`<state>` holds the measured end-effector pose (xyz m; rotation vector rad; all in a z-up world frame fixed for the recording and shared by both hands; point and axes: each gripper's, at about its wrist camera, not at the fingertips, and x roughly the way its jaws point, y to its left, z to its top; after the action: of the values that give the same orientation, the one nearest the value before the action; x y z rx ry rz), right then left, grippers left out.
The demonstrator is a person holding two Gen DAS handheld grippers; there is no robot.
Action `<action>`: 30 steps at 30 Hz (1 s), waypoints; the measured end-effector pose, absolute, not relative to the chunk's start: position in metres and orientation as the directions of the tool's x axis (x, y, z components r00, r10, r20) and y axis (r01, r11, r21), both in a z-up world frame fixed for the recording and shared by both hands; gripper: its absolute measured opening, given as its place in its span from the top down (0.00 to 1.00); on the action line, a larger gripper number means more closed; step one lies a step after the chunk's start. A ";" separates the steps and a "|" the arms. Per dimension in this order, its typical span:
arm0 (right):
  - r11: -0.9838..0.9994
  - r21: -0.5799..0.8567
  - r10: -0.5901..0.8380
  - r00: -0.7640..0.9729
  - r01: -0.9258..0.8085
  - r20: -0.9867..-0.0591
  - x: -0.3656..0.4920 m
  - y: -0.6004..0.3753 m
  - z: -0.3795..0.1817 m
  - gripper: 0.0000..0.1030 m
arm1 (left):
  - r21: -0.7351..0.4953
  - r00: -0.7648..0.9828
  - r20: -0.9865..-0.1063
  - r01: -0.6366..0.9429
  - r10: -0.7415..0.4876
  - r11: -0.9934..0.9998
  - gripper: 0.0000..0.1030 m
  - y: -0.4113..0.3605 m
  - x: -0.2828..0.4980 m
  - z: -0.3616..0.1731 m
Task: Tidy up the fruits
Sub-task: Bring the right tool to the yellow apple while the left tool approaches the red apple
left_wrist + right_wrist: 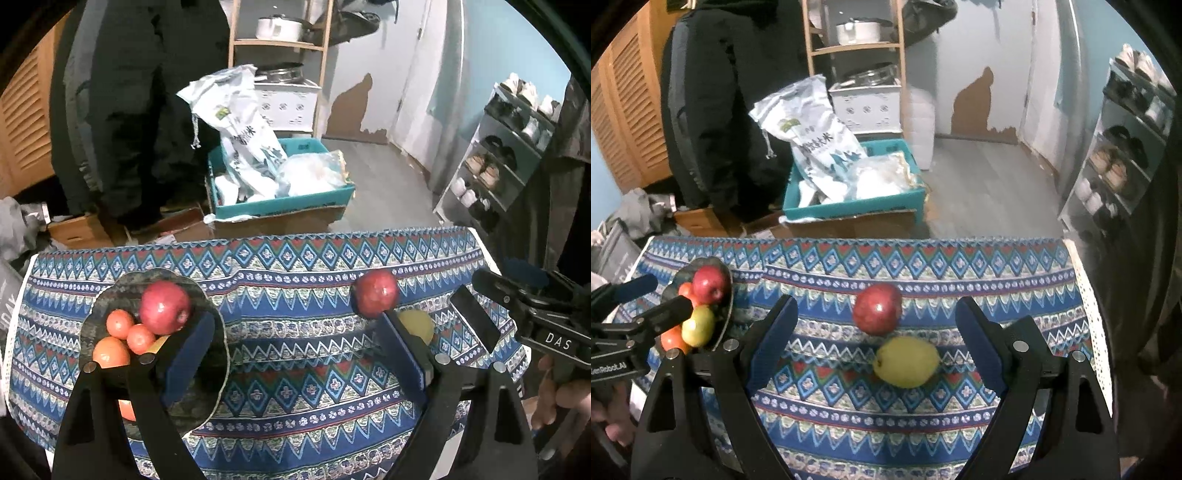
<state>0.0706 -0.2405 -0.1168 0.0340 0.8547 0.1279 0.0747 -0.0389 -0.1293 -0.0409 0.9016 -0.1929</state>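
Two fruits, a red apple (877, 308) and a yellow-green pear (907, 361), are lying touching on the patterned surface (923, 424), well apart from the dark bowl (218, 354) already holding an apple and oranges. Right gripper (875, 328) is hovering over the pair, jaws wide and empty; left gripper (295, 347) is idling likewise. Closing now is risking nudging either round fruit into rolling.

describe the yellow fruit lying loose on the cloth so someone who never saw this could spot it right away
Start at the table under the blue patterned cloth, then skip the dark plate of fruit at its left end. Out on the bare cloth lie two loose fruits close together between the right gripper's open fingers. The nearer one is the yellow-green fruit; its neighbour just behind is a red apple.
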 end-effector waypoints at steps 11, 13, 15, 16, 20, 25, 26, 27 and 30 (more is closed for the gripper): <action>0.990 0.137 0.136 0.536 -0.039 -0.833 0.091 -0.269 -0.178 0.16 | -0.087 0.548 -0.818 0.180 -0.173 0.980 0.12 -0.067 0.091 -0.166; 0.989 0.146 0.138 0.513 -0.026 -0.847 0.094 -0.272 -0.190 0.16 | -0.081 0.538 -0.827 0.177 -0.166 0.981 0.12 -0.069 0.094 -0.172; 0.988 0.155 0.143 0.486 -0.016 -0.862 0.097 -0.275 -0.203 0.16 | -0.080 0.525 -0.836 0.169 -0.158 0.982 0.12 -0.069 0.098 -0.181; 0.988 0.156 0.143 0.476 -0.013 -0.868 0.097 -0.275 -0.208 0.16 | -0.079 0.521 -0.840 0.166 -0.155 0.983 0.12 -0.070 0.099 -0.184; 0.990 0.144 0.131 0.433 -0.003 -0.892 0.102 -0.275 -0.230 0.16 | -0.072 0.503 -0.852 0.155 -0.142 0.985 0.12 -0.072 0.104 -0.198; 0.991 0.135 0.127 0.392 -0.008 -0.911 0.107 -0.273 -0.252 0.16 | -0.053 0.476 -0.872 0.144 -0.116 0.988 0.12 -0.075 0.110 -0.216; 0.991 0.134 0.127 0.385 -0.010 -0.914 0.108 -0.272 -0.255 0.16 | -0.052 0.473 -0.873 0.143 -0.114 0.988 0.12 -0.075 0.111 -0.218; 0.991 0.133 0.128 0.381 -0.011 -0.916 0.109 -0.271 -0.259 0.16 | -0.049 0.470 -0.876 0.140 -0.110 0.989 0.12 -0.075 0.112 -0.221; 0.990 0.137 0.133 0.371 -0.017 -0.919 0.112 -0.270 -0.267 0.16 | -0.045 0.462 -0.881 0.137 -0.104 0.990 0.12 -0.076 0.114 -0.226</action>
<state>0.1115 -0.2701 -0.2673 0.1108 1.1878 0.0964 0.1141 -0.0764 -0.2263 0.0339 1.0803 -0.1480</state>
